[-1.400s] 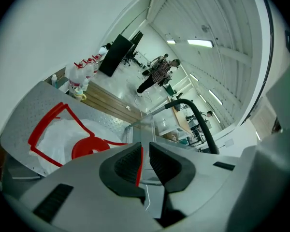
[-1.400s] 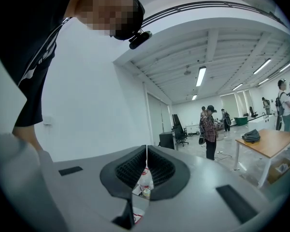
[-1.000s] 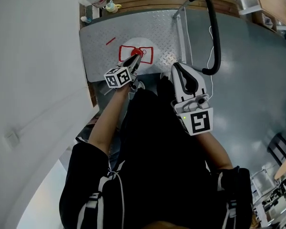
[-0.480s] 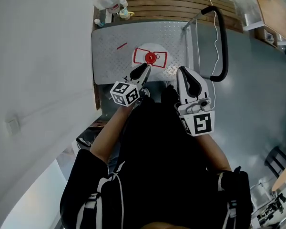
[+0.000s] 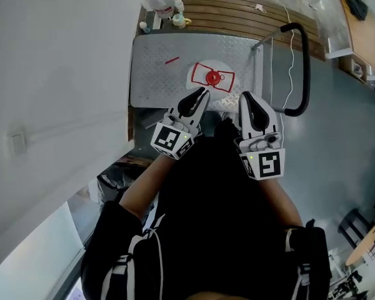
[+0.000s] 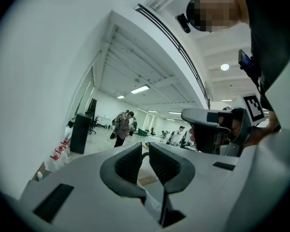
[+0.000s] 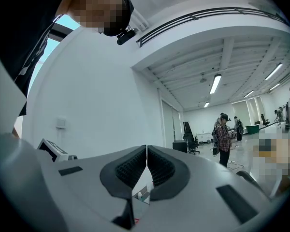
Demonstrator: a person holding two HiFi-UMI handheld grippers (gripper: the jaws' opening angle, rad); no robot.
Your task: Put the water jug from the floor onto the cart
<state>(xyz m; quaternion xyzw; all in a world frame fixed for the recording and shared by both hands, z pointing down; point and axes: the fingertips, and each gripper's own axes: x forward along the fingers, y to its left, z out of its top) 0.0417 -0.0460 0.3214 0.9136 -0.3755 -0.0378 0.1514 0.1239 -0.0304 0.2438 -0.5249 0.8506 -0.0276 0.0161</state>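
The water jug point(image 5: 212, 78) stands upright on the cart point(image 5: 155, 74), on its ridged metal deck, red cap facing up, not far from the black push handle point(image 5: 304, 61). Both claws hang over the near edge of the deck, clear of the jug – the left claw point(image 5: 204, 92) is the nearer one, its jaws a narrow slit apart with nothing between them, while the right claw point(image 5: 244, 97) has its jaws pressed together, empty
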